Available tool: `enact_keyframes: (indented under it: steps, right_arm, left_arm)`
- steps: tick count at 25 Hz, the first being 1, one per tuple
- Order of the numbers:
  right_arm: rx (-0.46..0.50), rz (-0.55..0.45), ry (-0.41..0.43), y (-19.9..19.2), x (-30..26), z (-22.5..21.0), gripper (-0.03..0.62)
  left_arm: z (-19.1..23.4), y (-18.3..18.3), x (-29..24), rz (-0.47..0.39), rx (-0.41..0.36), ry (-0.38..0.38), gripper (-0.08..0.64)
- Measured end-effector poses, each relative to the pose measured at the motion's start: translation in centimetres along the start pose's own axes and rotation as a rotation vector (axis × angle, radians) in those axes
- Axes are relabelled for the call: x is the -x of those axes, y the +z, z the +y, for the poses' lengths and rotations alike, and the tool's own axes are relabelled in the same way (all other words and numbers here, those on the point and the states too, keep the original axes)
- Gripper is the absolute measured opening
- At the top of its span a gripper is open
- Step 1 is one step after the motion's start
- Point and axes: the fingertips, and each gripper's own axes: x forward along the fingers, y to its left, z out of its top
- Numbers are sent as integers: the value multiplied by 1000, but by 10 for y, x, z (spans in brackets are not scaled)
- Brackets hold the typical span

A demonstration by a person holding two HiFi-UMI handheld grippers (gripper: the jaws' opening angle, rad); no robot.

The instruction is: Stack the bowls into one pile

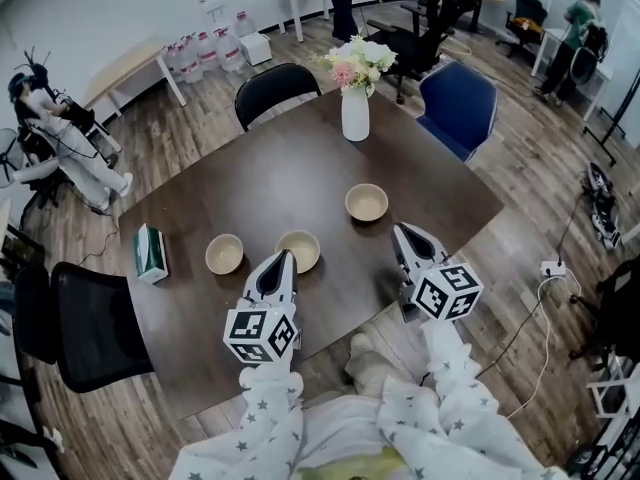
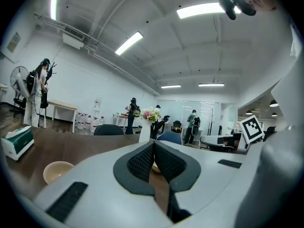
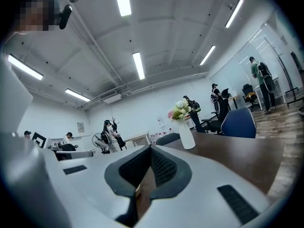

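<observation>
left gripper [image 1: 283, 261], right gripper [image 1: 404, 232]: both clenched, empty | risk: closed tips (left nearest) could shove the middle bowl [image 1: 298, 250] instead of gripping its rim

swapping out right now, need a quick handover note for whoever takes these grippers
Left gripper: shut, empty, tip near the middle bowl.
Right gripper: shut, empty, short of the right bowl.
Bowls: left bowl, middle and right sit apart on the table, upright, empty.
Done: nothing stacked yet.
Left: open a gripper, set one bowl into another, then add the third.
</observation>
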Motion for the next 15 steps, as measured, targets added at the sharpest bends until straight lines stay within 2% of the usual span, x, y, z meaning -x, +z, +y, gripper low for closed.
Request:
enact_keyframes:
  steps: [7,15]
  right_arm:
    - [-29,48,10,9,-46,-36,21]
    - [-75,112,-26,-5,-78,-73,21]
  left_arm:
    - [1,5,-53,20,34,-1,25]
    - [-7,-17,-88,73,72,-17,25]
